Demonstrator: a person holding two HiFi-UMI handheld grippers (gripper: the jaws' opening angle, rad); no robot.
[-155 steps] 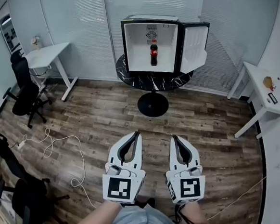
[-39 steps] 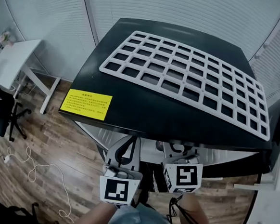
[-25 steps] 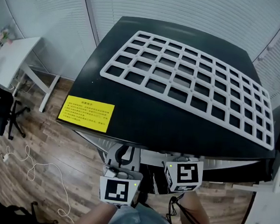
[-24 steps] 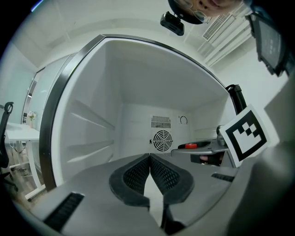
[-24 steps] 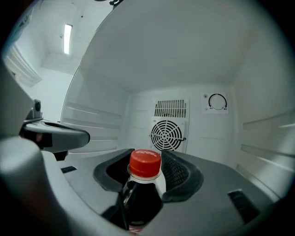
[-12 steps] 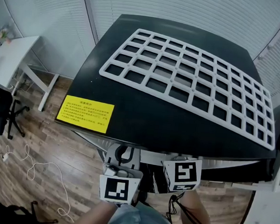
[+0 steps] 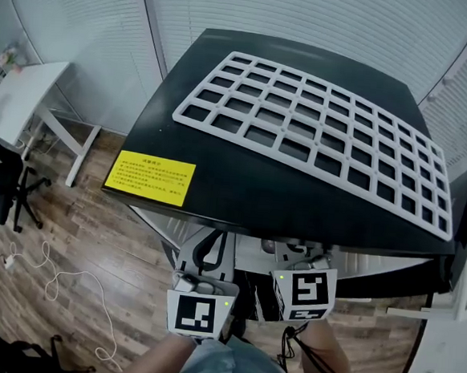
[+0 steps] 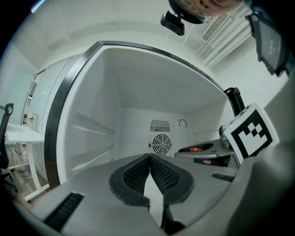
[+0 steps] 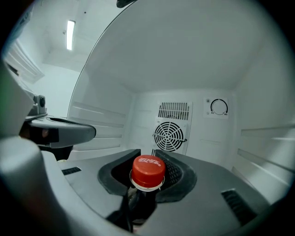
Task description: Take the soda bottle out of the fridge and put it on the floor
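Bottle [image 9: 148,173] — right gripper [image 9: 147,152] closing on it.

Hidden or unreadable: soda bottle [image 9: 148,171] body below the neck, behind the right gripper [image 9: 148,156], whose jaws have just been closing round it; fridge [image 7: 298,187] interior, under its black top in head view; yellow label [image 7: 150,177] print, too small.

The soda bottle [image 9: 148,171] stands straight up inside the fridge [image 9: 193,60], out from the back wall and about midway between the side walls. It has a round red cap with white letters, and the drink below looks dark. The fridge is white inside and open at the front. The right gripper [image 9: 147,153] has just been closing, and its fingers [image 9: 177,173] hug the bottle's neck.
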